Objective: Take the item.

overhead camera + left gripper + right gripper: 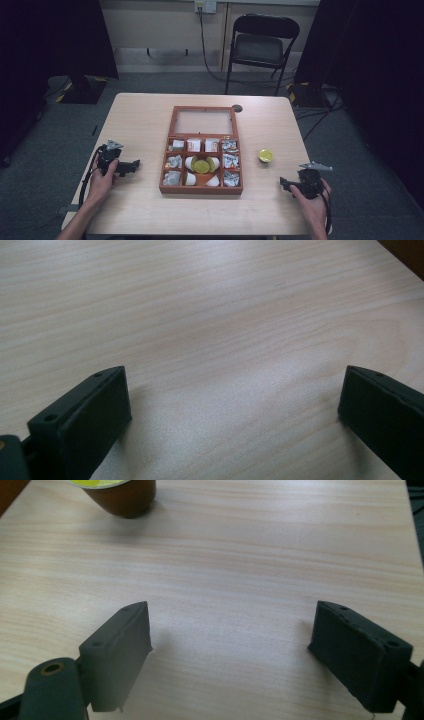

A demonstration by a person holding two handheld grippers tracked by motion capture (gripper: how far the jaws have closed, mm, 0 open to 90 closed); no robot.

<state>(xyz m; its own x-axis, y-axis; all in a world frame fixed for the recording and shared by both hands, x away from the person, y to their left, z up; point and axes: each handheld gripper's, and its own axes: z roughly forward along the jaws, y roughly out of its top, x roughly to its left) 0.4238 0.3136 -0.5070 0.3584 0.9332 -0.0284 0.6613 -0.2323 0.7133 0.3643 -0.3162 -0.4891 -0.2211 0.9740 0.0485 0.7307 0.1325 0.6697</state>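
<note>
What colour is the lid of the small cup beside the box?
Yellow lid, clearest in the high view.

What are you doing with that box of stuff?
A person holds a gripper in each hand at a wooden table. The left gripper and right gripper are both open and holding nothing. Between them sits an open wooden box of packets and cups. One yellow-lidded cup stands outside, near the right gripper.
</note>
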